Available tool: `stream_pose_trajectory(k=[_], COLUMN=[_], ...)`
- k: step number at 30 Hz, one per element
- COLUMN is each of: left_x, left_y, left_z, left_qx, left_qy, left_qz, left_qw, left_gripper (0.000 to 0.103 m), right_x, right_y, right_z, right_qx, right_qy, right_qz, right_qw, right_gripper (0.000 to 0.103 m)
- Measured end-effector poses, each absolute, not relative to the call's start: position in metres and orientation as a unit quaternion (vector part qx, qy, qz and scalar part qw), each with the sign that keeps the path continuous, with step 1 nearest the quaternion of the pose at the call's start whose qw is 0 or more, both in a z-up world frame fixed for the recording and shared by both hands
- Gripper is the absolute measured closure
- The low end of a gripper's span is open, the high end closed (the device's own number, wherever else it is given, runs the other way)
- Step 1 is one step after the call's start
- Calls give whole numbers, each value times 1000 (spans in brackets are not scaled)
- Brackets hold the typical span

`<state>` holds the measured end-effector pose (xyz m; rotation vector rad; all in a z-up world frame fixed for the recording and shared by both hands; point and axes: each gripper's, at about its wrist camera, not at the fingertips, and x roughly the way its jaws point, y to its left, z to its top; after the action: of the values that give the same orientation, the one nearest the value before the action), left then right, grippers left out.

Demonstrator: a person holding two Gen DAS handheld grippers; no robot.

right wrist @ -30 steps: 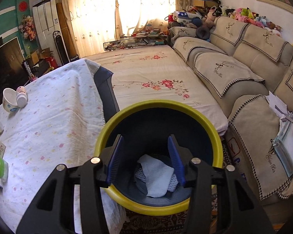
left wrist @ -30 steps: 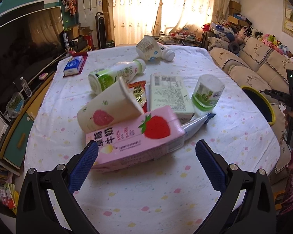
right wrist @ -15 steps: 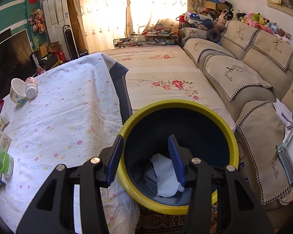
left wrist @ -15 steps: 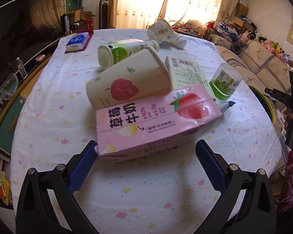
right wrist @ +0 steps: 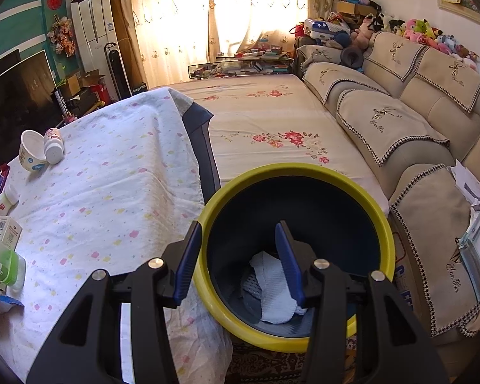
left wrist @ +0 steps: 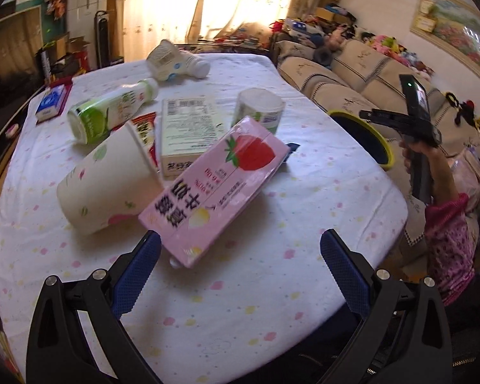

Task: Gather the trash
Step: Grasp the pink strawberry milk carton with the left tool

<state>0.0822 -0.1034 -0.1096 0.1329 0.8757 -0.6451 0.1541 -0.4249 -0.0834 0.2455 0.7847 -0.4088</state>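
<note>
While my left gripper [left wrist: 240, 251] hangs low over the table [left wrist: 272, 288], its blue pads spread wide, I see the pink carton [left wrist: 214, 188] lying tilted just ahead of it, the near corner close to the left pad; whether it touches I cannot tell. Nothing sits between the pads. A paper cup [left wrist: 108, 179] lies on its side against the carton's left edge, and behind both rests a flat box [left wrist: 188, 131]. A green bottle [left wrist: 108, 112] lies farther back on the left, a small tub [left wrist: 260, 108] stands behind the carton's far end, and a bowl [left wrist: 163, 56] with a white bottle [left wrist: 195, 67] lies near the table's far edge. A blue pack [left wrist: 51, 104] sits at the far left.

My right gripper [right wrist: 238, 256] hovers over the near left rim of the yellow bin [right wrist: 304, 169], which stands beside the table, by the sofa [right wrist: 400, 112]. Its pads are parted and hold nothing; the left pad sits outside the rim, the right one over the opening. A white cloth [right wrist: 268, 281] lies at the bin's bottom.
</note>
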Motion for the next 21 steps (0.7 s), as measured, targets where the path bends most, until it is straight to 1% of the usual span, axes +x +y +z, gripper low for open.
stream_pose_trajectory(k=[6,10,14,21], left_x=[89,96,101,120], left_y=[-100,-107,-125,-150], left_z=[-95,-94,-96,-103], left_qx=[90,106,142,172], left_qy=[386,371,350,354], left_qz=[-294,-322,-344,-352], left_qw=[870,865,859,850], left_gripper=[5,5,5,6], right_x=[155,157,160,162], right_y=[-425,-419,-416,-416], right_z=[-85,-86,-86,-85], right_qx=[119,116,113,113], right_qy=[379,380,382,382], right_qz=[-194,-188,-184,-181], right_qw=[897,898,899,899], right_gripper=[57,57,57,57])
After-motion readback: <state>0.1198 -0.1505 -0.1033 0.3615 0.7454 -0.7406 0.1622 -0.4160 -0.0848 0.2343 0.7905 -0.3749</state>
